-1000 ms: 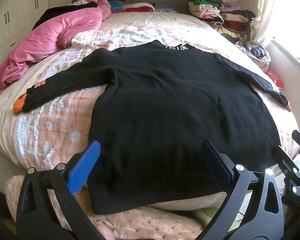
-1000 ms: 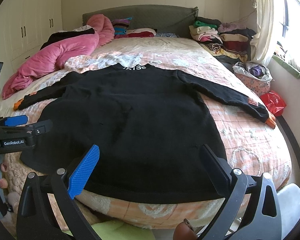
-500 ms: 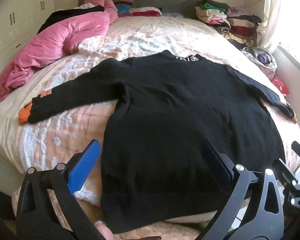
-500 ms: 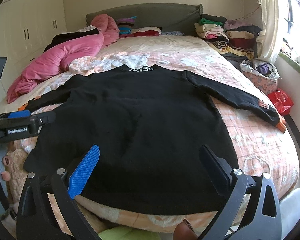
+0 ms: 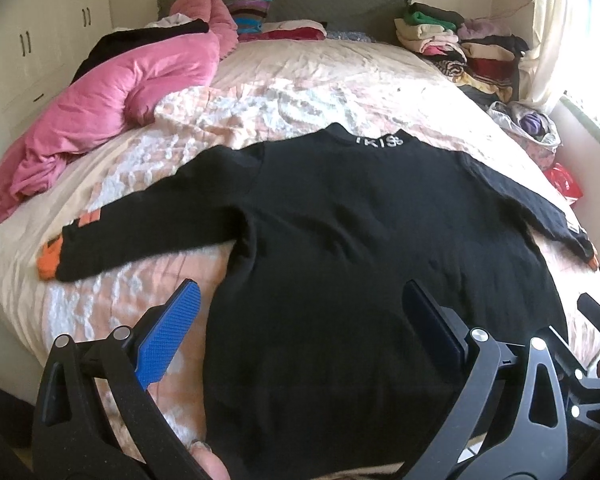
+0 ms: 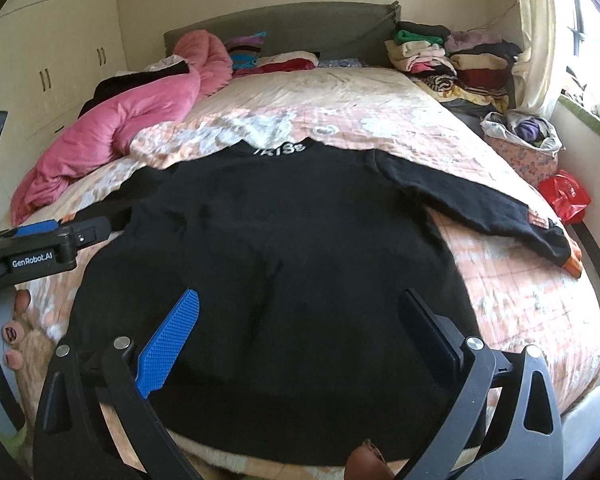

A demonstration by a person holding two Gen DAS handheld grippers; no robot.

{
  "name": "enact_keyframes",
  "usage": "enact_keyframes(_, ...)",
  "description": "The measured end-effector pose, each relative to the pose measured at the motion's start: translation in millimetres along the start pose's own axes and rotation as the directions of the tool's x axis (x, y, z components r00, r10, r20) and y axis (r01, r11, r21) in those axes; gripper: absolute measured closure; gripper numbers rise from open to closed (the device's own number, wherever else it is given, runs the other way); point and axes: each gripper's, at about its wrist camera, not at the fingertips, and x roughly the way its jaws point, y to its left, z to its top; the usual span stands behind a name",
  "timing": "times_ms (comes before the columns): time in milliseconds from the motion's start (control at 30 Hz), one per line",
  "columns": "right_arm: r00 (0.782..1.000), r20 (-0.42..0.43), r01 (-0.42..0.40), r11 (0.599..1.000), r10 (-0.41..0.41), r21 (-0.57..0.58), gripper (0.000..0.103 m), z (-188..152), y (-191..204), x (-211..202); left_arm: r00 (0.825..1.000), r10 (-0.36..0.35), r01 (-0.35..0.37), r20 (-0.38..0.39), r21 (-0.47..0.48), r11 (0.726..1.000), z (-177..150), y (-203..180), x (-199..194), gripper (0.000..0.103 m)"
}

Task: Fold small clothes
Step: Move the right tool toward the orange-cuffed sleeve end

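Note:
A black long-sleeved sweater (image 5: 360,240) (image 6: 284,248) lies flat on the bed with both sleeves spread out and orange cuffs at the ends. White lettering marks its collar (image 5: 378,142). My left gripper (image 5: 300,312) hangs open above the lower left part of the sweater, holding nothing. In the right wrist view my right gripper (image 6: 300,316) is open over the lower middle of the sweater, also holding nothing. The left gripper's body (image 6: 40,248) shows at the left edge of that view.
A pink quilt (image 5: 112,108) is bunched at the bed's far left. Folded clothes (image 5: 460,48) are stacked at the far right by the headboard. A bag of items (image 6: 520,140) and a red bag (image 6: 564,196) sit beside the bed on the right.
Both grippers have risen and moved forward over the bed, so the sweater sits lower and closer in each view. Neither gripper's opening has changed.

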Motion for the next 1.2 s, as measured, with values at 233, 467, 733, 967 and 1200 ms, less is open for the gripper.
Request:
enact_keyframes(233,0.999,0.026,0.022,1.0,-0.023,0.009,0.004,24,-3,5,1.0,0.011,-0.011,0.022,-0.003,1.0,22,-1,4,0.008)
enact_keyframes(467,0.998,0.061,0.018,1.0,-0.02,0.023,0.004,49,-5,4,0.999,0.011,-0.011,0.03,-0.002,1.0,44,-1,4,0.008)
enact_keyframes(733,0.995,0.098,0.025,0.999,-0.029,0.047,0.004,78,-13,4,0.999,-0.007,0.007,0.048,-0.014,1.0,78,-6,3,0.008)
enact_keyframes(967,0.992,0.123,0.027,0.997,-0.037,0.079,0.004,100,-26,7,0.998,-0.036,0.038,0.052,-0.027,0.999,106,-15,12,0.008)
enact_keyframes(1200,0.989,0.134,0.046,0.993,-0.061,0.113,0.004,122,-44,17,0.997,-0.041,0.042,0.06,-0.016,0.999,134,-29,25,0.008)
